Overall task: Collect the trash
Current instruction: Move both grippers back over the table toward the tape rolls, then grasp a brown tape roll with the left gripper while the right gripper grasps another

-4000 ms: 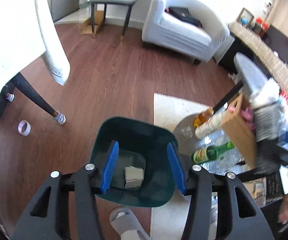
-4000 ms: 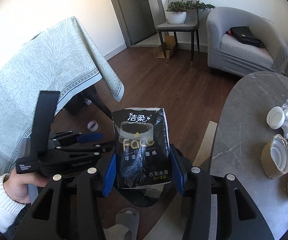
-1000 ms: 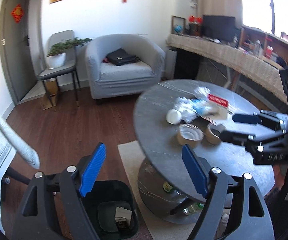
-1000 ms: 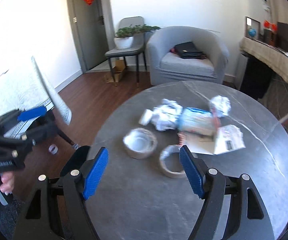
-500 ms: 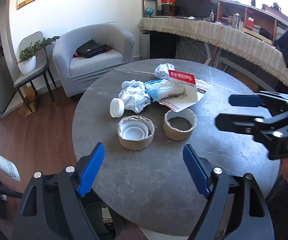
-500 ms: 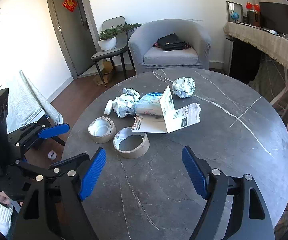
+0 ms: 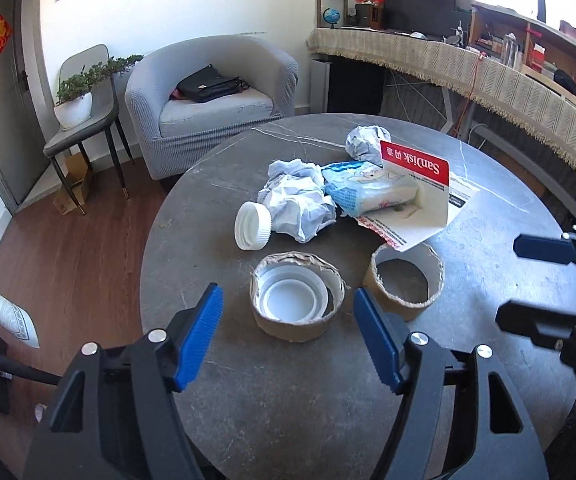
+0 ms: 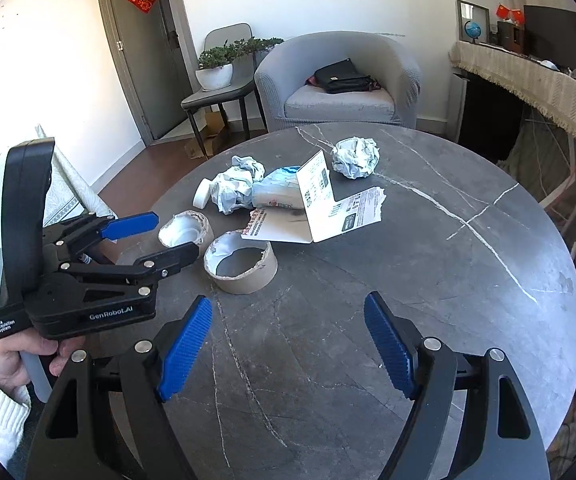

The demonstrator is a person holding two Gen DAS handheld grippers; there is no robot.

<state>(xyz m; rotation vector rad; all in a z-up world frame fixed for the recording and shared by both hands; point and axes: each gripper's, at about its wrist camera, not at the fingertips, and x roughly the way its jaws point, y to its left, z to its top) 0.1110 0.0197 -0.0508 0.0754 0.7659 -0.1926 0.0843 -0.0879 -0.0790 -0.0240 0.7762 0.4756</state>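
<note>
Red SanDisk card [image 7: 414, 166] (folded) | left gripper [image 8: 149, 236]: GenRobot.AI; jaws apart

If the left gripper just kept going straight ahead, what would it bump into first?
Most likely the cardboard ring with a white lid inside, sitting just ahead between the open left gripper's blue fingers. Depth is hard to judge, so it might touch the table first.

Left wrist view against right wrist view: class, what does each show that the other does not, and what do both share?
Only the left wrist view shows the red SanDisk lettering on the folded card.

Only the right wrist view shows the person's hand holding the left gripper.

Both show the round grey marble table, two cardboard tape rings, and the crumpled paper ball.
</note>
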